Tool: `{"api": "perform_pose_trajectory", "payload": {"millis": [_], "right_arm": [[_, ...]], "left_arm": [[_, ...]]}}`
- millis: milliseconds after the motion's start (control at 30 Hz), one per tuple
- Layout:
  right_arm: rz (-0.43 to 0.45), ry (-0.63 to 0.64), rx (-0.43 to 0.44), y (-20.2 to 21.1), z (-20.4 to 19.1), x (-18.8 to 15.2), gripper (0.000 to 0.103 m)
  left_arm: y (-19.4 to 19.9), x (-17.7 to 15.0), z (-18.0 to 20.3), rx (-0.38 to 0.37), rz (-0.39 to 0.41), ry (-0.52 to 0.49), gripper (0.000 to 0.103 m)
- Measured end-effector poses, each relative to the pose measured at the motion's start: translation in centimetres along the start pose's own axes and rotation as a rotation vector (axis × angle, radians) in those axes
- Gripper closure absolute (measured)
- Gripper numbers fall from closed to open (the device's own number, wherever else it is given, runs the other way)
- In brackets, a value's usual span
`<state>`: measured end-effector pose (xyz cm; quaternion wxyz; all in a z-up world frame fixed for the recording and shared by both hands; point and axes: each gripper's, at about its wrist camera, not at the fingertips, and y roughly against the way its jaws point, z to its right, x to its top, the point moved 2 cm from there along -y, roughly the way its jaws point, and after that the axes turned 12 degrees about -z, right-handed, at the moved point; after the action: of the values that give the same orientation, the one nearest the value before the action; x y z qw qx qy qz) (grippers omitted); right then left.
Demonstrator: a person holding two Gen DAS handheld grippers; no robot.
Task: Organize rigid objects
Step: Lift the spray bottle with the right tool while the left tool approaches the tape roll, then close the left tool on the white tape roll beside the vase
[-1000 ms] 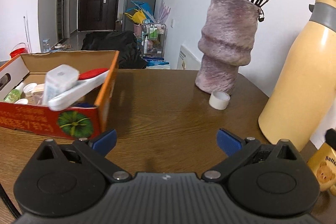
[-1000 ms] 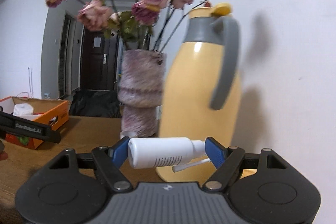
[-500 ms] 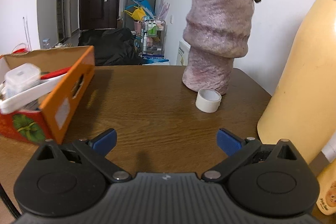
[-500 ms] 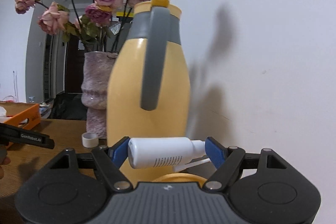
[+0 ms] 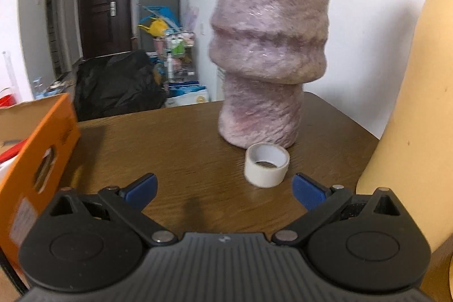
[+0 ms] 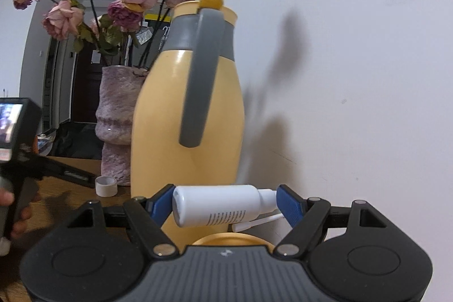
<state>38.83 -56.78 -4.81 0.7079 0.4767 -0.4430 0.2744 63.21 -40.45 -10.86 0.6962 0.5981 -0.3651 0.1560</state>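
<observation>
Brown wood tabletop [image 5: 175, 149] against a plain white wall, with a dark door and clutter far behind, is where all this is going on. Over on the right, the right gripper [image 6: 225, 201] has its blue pads pinching a small white spray bottle [image 6: 218, 205] end to end, so it lies crosswise between them, nozzle toward the right pad, held up off the table. Just behind it stands a tall yellow thermos jug [image 6: 187, 115] with a grey handle, and a yellow lid-like rim shows right under the bottle. The left gripper [image 5: 223, 188] has its jaws spread wide with nothing between them, low over the wood and facing a white tape roll [image 5: 266, 168] that sits just in front of the fuzzy purple vase [image 5: 269, 47]. An orange cardboard box [image 5: 39, 160] with things inside sits to the left. I'd say the bottle is mid-carry and wants taking across to that box, while the left one needs to slide forward around the roll and squeeze, minding the vase
</observation>
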Motion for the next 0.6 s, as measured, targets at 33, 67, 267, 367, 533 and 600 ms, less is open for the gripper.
{"api": "perform_pose_trajectory", "payload": {"millis": [33,67,267,367,533,600], "right_arm": [[-0.002,0.003,-0.002,-0.1,-0.1,0.0,0.026],[-0.005,0.006,-0.004,-0.2,-0.2,-0.1,0.026],[-0.047,-0.012,-0.010,-1.9,-0.3,0.0,0.026],[-0.062,-0.031,-0.008,-2.7,-0.1,0.2,0.026],[-0.078,-0.050,-0.016,-3.9,0.3,0.0,0.026],[-0.080,-0.054,-0.022,-4.4,0.2,0.1,0.026]], "left_arm": [[-0.4,0.2,0.3,-0.004,-0.003,-0.011,0.000],[-0.8,0.5,0.6,-0.011,-0.008,-0.025,0.000],[-2.8,1.4,1.9,-0.003,-0.032,-0.067,0.009],[-3.9,2.0,2.1,-0.003,-0.053,-0.063,0.027],[-4.2,2.2,2.2,-0.041,-0.064,-0.092,0.070],[-3.6,2.2,1.9,-0.043,-0.055,-0.086,0.081]]}}
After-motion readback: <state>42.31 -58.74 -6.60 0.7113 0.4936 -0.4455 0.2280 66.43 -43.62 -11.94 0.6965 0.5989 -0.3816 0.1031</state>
